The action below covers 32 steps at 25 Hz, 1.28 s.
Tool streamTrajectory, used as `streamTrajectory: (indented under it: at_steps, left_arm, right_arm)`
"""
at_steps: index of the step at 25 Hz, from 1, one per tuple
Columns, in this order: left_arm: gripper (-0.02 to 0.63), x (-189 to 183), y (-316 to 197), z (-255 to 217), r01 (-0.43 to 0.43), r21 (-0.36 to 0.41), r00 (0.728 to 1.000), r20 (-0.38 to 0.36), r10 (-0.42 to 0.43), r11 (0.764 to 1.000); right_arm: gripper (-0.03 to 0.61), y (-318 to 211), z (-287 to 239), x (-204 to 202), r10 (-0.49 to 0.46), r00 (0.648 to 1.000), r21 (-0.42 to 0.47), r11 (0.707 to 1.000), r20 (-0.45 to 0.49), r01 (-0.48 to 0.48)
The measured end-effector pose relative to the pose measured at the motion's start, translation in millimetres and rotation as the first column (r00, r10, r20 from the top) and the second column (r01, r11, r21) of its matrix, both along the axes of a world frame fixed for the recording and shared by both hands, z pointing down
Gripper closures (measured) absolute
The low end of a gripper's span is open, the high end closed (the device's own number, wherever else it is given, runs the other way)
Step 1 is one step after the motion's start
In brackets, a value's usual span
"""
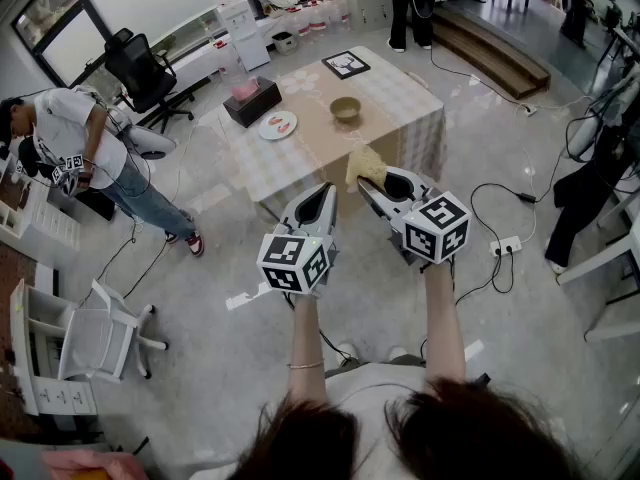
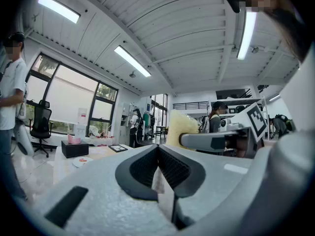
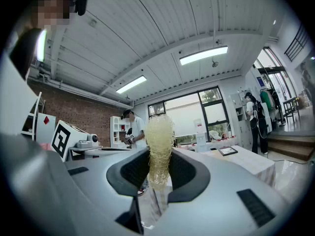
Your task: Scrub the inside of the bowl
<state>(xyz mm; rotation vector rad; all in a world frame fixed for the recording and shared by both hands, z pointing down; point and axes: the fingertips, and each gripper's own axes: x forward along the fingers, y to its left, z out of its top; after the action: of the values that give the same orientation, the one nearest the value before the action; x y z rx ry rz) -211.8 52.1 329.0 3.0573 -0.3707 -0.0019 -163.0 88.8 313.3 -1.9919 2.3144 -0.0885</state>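
**2 grippers held level, the bowl well ahead.** You stand on the pale polished floor with a grey gripper in each hand, some way short of the work.

The left gripper has its jaws pressed fully together with nothing between them. In the left gripper view its 2 dark ribbed pads meet along a single line.

The right gripper has its jaws clamped on a pale yellow mesh scrubber. The scrubber stands up from between that gripper's pads and sticks out past the tips toward the table. Each gripper carries a white cube with black square markers at its near end, just ahead of your wrist.

The small round tan bowl sits upright on the far table, which is covered in a beige-and-white checked cloth. The bowl is well apart from both grippers.

- **Left of the bowl:** a round white plate with red pieces on it.
- **Beyond the plate:** a dark rectangular tissue box with pink tissue poking out.
- **Near the table's far edge:** a black-framed picture, lying flat.

At the far left, a person in a white shirt and blue jeans stands near a black office chair. A white swivel chair stands at the near left.
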Motion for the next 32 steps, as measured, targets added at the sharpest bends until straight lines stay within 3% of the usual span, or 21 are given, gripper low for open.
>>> streamTrajectory:
  at_steps: [11, 22, 32]
  left_arm:
    - [0.603, 7, 13, 3, 0.007, 0.0, 1.0, 0.009, -0.007, 1.0]
    - [0.603, 3, 62, 7, 0.081, -0.024, 0.997, -0.014, -0.082, 0.996]
    - [0.603, 12, 58, 11, 0.112, -0.035, 0.994, -0.01, -0.112, 0.993]
  right_arm:
    - [0.483, 12, 1, 4, -0.013, 1.0, 0.02, 1.0, 0.026, 0.013]
    - [0.483, 64, 8, 16, 0.003, 0.999, 0.007, 1.0, 0.037, -0.003]
    - [0.483, 59, 13, 22, -0.056, 0.998, -0.012, 0.998, 0.003, 0.056]
